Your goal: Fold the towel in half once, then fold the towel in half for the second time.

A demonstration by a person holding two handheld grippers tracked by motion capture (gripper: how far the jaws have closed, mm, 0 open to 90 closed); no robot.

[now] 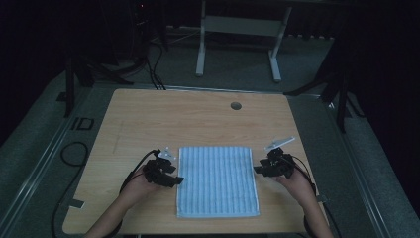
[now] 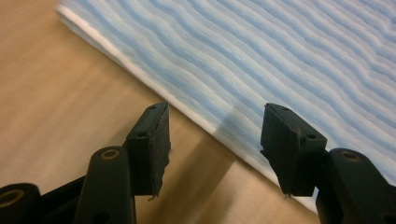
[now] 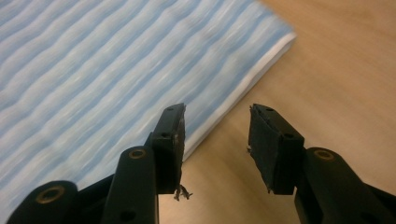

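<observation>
I see the towel (image 1: 218, 181) lying flat on the table (image 1: 148, 119), near its front edge, between my two hands. My left gripper (image 1: 171, 179) sits at the towel's left edge, jaws apart and straddling the hem with nothing pinched. My right gripper (image 1: 257, 170) is at the right edge, jaws apart too, over the hem and bare wood.

free: table (image 1: 148, 114) far half and corners bare | obstacle: striped towel (image 1: 217, 181) flat mid near edge | hazard: cable hole (image 1: 236, 105) far edge
</observation>
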